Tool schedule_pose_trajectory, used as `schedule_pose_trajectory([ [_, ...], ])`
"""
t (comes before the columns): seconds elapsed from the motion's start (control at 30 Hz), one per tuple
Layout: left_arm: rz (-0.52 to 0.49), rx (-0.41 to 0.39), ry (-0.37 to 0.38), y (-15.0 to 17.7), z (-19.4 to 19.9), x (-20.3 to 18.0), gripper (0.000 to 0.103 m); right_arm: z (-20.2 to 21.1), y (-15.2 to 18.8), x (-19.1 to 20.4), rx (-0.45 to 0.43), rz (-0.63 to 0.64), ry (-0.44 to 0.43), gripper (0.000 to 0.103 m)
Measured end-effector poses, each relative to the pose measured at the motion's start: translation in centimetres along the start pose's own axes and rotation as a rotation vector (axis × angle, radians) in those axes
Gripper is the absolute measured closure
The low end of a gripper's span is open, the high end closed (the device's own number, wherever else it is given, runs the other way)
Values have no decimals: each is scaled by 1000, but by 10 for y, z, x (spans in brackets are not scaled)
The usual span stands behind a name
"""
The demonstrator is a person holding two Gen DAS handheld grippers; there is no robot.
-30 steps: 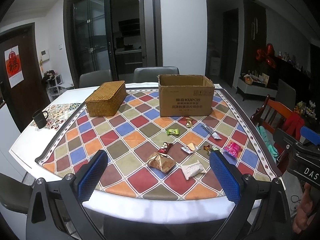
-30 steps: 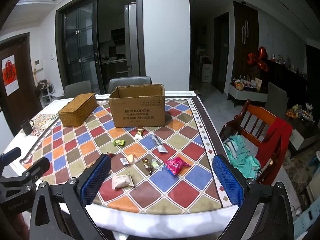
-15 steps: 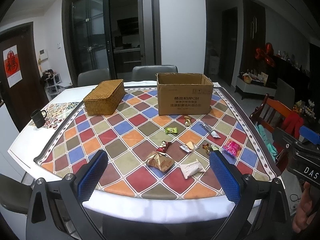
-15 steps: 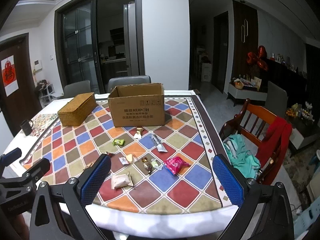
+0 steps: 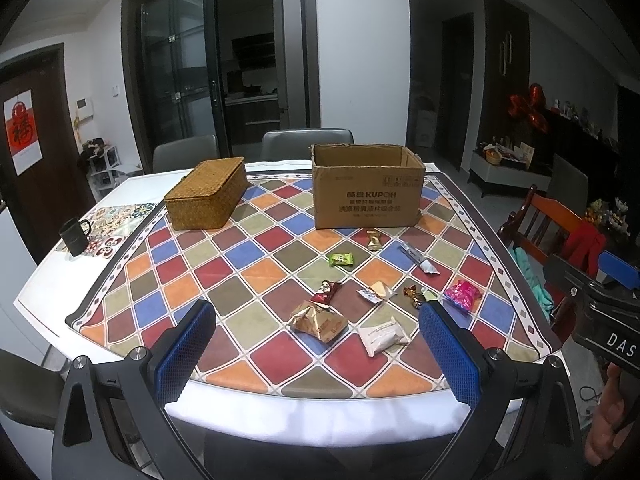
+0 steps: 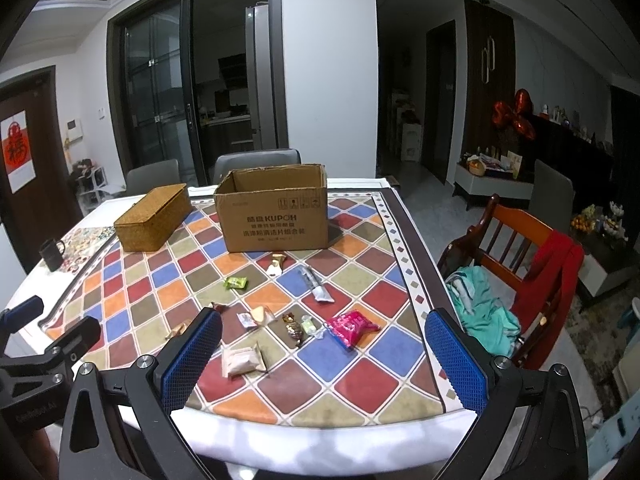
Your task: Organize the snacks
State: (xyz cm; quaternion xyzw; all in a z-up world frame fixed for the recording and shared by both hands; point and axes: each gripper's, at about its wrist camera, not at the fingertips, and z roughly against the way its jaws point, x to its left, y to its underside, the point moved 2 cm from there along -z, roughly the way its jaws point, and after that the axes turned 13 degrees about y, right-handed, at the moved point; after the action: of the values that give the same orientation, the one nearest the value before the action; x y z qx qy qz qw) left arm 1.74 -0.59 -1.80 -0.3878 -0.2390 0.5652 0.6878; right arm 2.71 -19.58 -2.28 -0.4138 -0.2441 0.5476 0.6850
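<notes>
Spreading wide, both claws are held off the near edge of the desk (image 5: 280,412); nothing is gripped or touched by either. Left claw (image 5: 316,354): jaws fully apart, blue pads (image 5: 186,352) clean, gold packet (image 5: 316,322) and white packet (image 5: 382,338) framed between them but well below. Right claw (image 6: 324,360): same wide opening, pale packet (image 6: 243,360) and pink packet (image 6: 349,326) framed ahead.

Snacks are scattered loose on the checked cloth (image 5: 248,276), in front of the open cardboard box (image 5: 366,190); none appear to be boxed yet. Green packet (image 5: 341,259) and the long sachet (image 5: 420,258) lie nearer the box. Woven basket (image 5: 206,194) sits shut, to the left, with a mug (image 5: 74,236) beyond it.

Risks, judged from here:
- Flat, slippery wrappers could be skated along the cloth instead of pinched if the descent is too shallow.
- Cloth could be snagged by a pad and the whole cluster dragged.
- Small candies (image 6: 294,326) sit close together; two could be caught at once, or a neighbour flicked off the near edge.
- Both claws aim at the same cluster, so a collision is possible.
</notes>
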Motion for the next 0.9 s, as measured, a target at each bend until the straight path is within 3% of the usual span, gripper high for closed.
schedule_pose_trajectory([
  [0.47,0,2,-2,1,-3,2,0,-2,0,1,2,-1,2,0],
  [0.9,-3,21,-8,-9,-33,2,0,-28,-6,9,16,20,5,0],
])
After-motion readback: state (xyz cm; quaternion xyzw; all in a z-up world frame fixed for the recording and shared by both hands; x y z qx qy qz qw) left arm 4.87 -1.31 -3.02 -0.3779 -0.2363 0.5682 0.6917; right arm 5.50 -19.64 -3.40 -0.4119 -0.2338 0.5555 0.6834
